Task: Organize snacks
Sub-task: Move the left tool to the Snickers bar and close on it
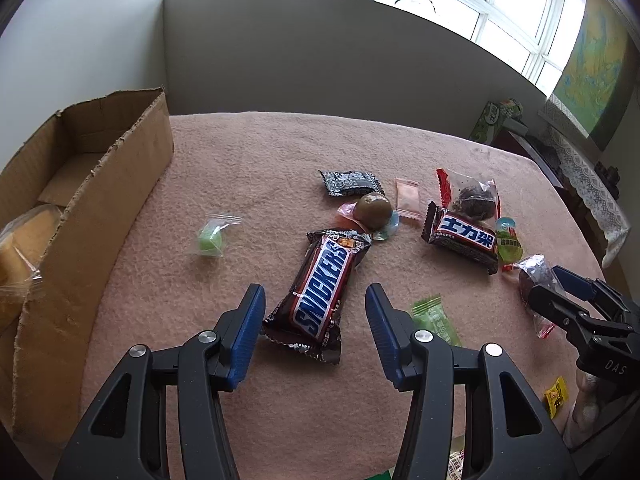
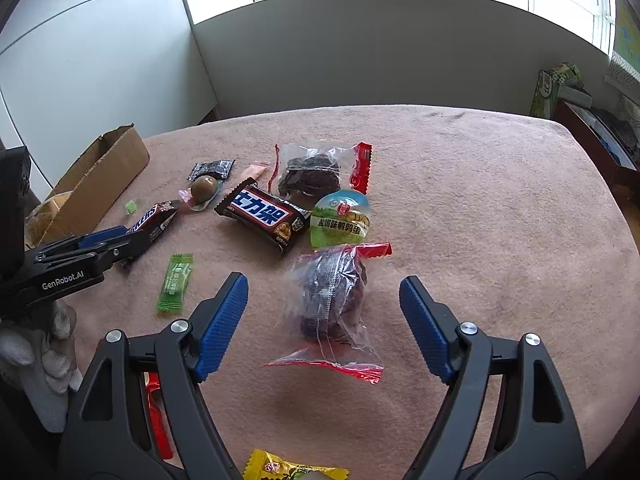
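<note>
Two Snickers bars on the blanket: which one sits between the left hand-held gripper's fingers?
The bar with the English "SNICKERS" lettering, lying between the open left hand-held gripper. The Chinese-lettered bar lies farther off, beside the green egg packet.

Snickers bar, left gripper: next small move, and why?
Probably close the left gripper on the Snickers bar. The bar lies flat on the pink cloth, its near end between the open blue pads, which do not press it yet. Nothing else sits between the jaws, and the cardboard box is open to its left.

Bright daylight from windows (image 1: 516, 12), sharp centre, fisheye-warped edges.
</note>
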Motion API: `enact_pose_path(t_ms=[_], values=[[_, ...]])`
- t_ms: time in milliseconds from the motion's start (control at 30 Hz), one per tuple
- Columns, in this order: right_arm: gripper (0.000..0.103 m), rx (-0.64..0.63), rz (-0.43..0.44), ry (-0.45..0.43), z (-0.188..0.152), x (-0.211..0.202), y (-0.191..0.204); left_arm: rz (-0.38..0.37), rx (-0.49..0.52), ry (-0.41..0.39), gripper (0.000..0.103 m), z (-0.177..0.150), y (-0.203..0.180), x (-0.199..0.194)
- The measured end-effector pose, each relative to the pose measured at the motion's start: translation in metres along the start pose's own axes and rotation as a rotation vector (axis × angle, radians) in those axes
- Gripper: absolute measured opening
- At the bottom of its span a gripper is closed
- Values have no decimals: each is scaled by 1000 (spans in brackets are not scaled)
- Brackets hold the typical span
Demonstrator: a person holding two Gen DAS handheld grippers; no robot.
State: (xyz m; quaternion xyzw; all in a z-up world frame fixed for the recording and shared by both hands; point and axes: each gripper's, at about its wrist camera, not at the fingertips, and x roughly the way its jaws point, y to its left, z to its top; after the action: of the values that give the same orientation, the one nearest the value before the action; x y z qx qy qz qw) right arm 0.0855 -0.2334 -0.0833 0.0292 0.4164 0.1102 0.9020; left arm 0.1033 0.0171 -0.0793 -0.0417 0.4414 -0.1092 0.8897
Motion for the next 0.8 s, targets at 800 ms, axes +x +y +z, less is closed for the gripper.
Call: enact_pose_path(t_ms=[800], values=[[46, 14, -13, 55, -3, 13, -1, 38, 42, 36, 31, 9, -15, 17]])
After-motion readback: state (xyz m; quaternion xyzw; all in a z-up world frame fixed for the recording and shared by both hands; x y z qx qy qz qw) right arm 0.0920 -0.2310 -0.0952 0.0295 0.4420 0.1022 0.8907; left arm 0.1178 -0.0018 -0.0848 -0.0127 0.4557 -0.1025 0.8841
